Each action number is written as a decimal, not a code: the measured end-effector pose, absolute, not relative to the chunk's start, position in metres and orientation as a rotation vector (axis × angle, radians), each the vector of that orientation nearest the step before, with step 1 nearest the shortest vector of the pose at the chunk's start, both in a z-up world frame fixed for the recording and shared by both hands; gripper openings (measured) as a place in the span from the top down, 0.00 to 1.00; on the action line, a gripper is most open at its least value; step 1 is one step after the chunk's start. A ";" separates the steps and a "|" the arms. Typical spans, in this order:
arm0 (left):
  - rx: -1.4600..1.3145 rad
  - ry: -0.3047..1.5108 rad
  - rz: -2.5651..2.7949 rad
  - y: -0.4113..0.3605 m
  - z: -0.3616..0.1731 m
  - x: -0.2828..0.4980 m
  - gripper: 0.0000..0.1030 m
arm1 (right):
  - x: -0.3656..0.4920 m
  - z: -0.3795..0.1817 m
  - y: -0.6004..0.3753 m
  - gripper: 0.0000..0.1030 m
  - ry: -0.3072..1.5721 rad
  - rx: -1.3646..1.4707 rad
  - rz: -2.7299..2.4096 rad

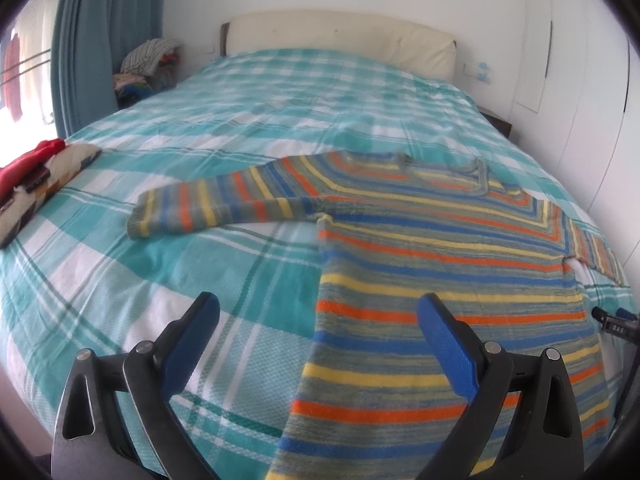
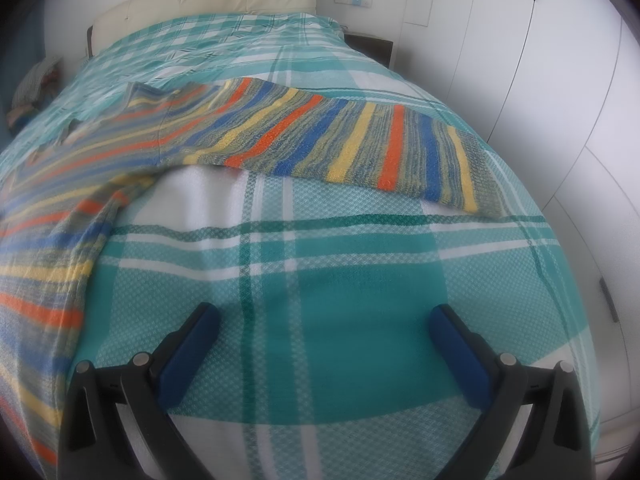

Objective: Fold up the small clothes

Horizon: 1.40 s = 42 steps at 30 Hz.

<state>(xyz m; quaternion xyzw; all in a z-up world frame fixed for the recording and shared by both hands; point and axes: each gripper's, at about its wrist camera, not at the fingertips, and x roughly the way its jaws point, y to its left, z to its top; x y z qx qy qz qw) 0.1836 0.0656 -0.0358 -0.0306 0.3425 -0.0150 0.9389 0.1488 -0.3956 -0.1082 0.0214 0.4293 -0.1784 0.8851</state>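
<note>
A knitted sweater with orange, yellow, blue and grey-green stripes [image 1: 440,240] lies spread flat on a bed covered by a teal-and-white checked blanket [image 1: 224,264], its collar toward the cream padded headboard [image 1: 340,38] and its hem hanging toward the near edge of the bed. Both sleeves are stretched out sideways: one reaches left across the blanket in the left wrist view, the other [image 2: 360,144] runs out to the right in the right wrist view. The left gripper [image 1: 320,312], black with blue finger pads [image 1: 444,344], is spread wide and holds nothing; it hangs over the lower left edge of the sweater's body, one pad above the bare blanket and the other above the striped knit. The right gripper [image 2: 324,320] is likewise wide apart and empty, above bare blanket just to the right of the sweater's body and below the outstretched sleeve. At the left edge of the bed lies a small pile of clothes with a red garment on top [image 1: 28,168]. A blue-grey curtain [image 1: 96,32] hangs beside the headboard, with a heap of laundry [image 1: 148,60] at its foot.
</note>
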 end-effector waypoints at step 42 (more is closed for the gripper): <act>0.070 0.696 -0.032 0.039 -0.043 0.189 0.03 | 0.191 -0.035 -0.566 0.97 0.819 0.727 -0.248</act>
